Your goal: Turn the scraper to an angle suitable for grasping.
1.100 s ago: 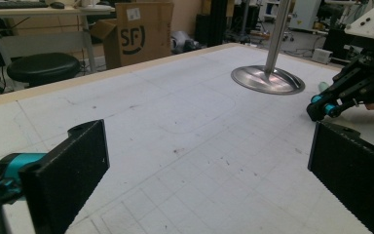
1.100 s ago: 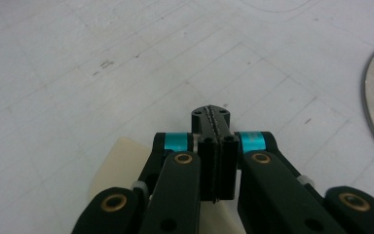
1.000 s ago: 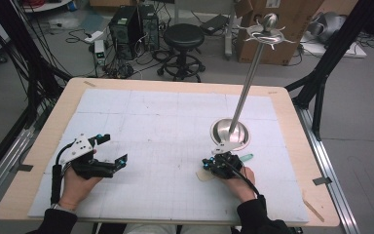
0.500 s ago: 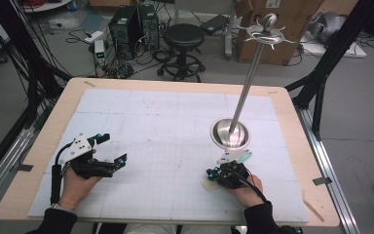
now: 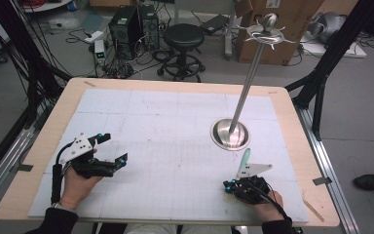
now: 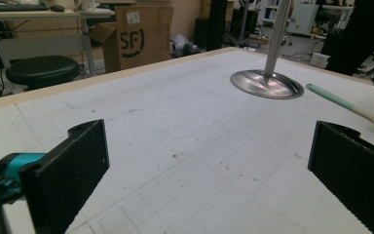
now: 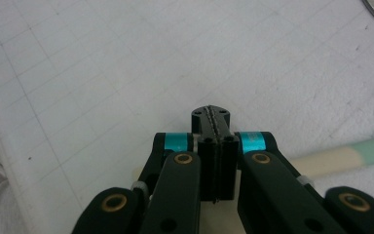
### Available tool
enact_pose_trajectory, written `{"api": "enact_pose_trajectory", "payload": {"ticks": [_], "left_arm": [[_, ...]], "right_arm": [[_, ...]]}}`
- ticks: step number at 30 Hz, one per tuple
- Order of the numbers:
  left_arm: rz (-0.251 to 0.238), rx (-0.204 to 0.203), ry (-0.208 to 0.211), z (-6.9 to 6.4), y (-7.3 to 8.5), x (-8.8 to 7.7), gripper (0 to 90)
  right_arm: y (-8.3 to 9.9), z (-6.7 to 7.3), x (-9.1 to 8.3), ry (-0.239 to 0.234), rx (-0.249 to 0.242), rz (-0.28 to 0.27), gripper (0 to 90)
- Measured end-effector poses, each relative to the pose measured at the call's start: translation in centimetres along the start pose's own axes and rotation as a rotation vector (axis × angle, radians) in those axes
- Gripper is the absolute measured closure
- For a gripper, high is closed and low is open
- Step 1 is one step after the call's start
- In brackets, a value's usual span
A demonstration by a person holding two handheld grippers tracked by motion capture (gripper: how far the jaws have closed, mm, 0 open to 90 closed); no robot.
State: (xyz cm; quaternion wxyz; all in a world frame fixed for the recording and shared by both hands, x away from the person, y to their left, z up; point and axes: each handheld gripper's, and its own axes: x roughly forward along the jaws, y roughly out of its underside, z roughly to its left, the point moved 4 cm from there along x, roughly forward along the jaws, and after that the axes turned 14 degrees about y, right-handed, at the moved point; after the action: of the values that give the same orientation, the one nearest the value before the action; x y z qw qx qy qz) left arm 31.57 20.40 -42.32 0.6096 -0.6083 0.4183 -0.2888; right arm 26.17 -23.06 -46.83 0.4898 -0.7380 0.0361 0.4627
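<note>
A slim stick with a mint-green and cream handle (image 5: 245, 158) lies on the white grid mat (image 5: 165, 122), just near of the metal stand's round base (image 5: 230, 135). Its near end runs under my right gripper (image 5: 225, 186), which points left. In the right gripper view that gripper (image 7: 210, 114) has its jaws pressed together with nothing between them, and the stick (image 7: 350, 153) passes beneath its linkage. My left gripper (image 5: 116, 147) rests at the mat's left, jaws wide apart and empty. From the left gripper (image 6: 209, 146) I see the stick (image 6: 336, 99) and base (image 6: 267, 84) ahead.
The stand's tilted pole rises from the base to a hooked ring top (image 5: 265, 29). A black stool (image 5: 183, 36), computer cases and cardboard boxes stand on the floor beyond the far edge. A thin wooden strip (image 5: 314, 208) lies on the table's near right corner.
My right hand has drawn back toward the near edge and to the right, away from the stand's base, and more of the green stick now shows. The left hand has stayed put.
</note>
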Motion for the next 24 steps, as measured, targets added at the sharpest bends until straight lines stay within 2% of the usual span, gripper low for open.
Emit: {"api": "enact_pose_trajectory", "payload": {"ticks": [2,5,7,8,9,10,13,15,16,24], "left_arm": [[-0.002,0.0,0.0,0.0,0.0,0.1,1.8],[0.002,0.001,0.002,0.0,0.0,0.1,1.8],[0.005,0.001,0.001,0.0,0.1,0.2,1.8],[0.005,0.001,0.001,0.0,0.1,0.2,1.8],[0.005,0.002,0.001,0.0,0.1,0.2,1.8],[0.004,0.003,0.0,0.0,0.0,0.1,1.8],[0.004,0.001,0.0,0.0,0.0,0.1,1.8],[0.007,0.001,0.001,0.0,0.1,0.1,1.8],[0.007,0.001,0.001,0.0,0.1,0.2,1.8],[0.001,0.001,0.003,0.0,0.0,0.2,1.8]], "right_arm": [[-0.1,-0.3,0.0,0.016,0.008,-0.025,90.0],[-0.4,-1.4,0.0,0.061,0.049,-0.057,90.0],[-0.5,-2.0,0.5,0.101,0.051,-0.052,90.0],[-0.5,-2.0,0.5,0.101,0.051,-0.052,90.0],[-0.6,-2.6,0.9,0.143,0.058,-0.043,90.0],[-0.7,-2.9,1.0,0.154,0.067,-0.042,90.0],[-0.7,-3.3,1.1,0.15,0.081,-0.051,90.0],[-0.7,-3.1,1.4,0.126,0.049,-0.04,90.0],[-0.7,-3.0,1.4,0.134,0.039,-0.04,90.0],[0.8,-2.6,-0.1,0.096,0.058,-0.017,90.0]]}}
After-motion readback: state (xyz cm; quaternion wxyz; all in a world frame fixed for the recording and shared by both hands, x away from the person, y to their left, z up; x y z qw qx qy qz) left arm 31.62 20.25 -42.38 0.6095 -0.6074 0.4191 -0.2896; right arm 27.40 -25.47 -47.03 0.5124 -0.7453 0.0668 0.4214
